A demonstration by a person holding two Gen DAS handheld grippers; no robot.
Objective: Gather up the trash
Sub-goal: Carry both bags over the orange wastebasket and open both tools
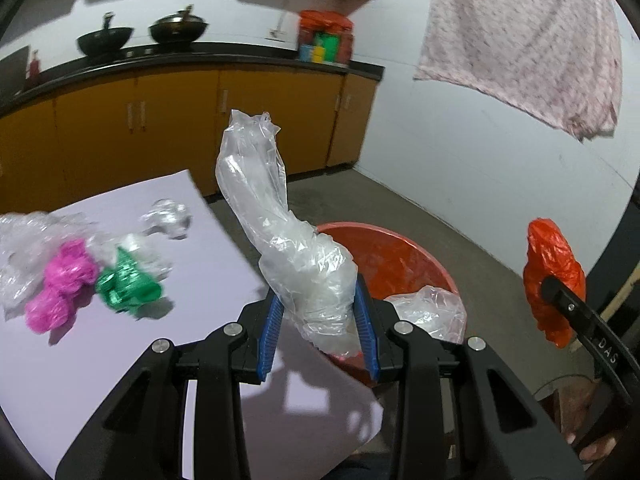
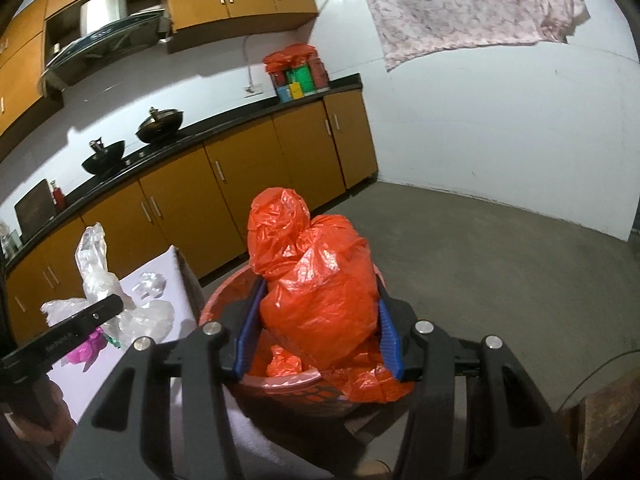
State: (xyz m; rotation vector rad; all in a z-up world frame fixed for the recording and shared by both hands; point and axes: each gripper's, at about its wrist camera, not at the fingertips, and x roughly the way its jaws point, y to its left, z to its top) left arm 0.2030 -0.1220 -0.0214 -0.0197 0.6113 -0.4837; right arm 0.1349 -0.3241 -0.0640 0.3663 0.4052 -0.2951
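Left tongs (image 1: pixel 320 320) grip clear bag (image 1: pixel 280 216); right tongs (image 2: pixel 316 332) grip orange bag (image 2: pixel 316 280), hiding bin (image 2: pixel 224 292).

"DAS" legible on right hand-held gripper (image 1: pixel 554 286) finger; rest unreadable

The bag (image 1: pixel 280 240) in the left gripper (image 1: pixel 318 332) is clear; the bag (image 2: pixel 316 280) in the right gripper (image 2: pixel 316 340) is orange-red. Both grippers are black with blue pads (image 1: pixel 271 332). The bin (image 1: pixel 400 256) is red. On the pale lilac table (image 1: pixel 80 360) lie 1 magenta wad (image 1: pixel 64 284) and 1 green, possibly foil, wad (image 1: pixel 128 280). Cabinets (image 2: pixel 248 172) are ochre.
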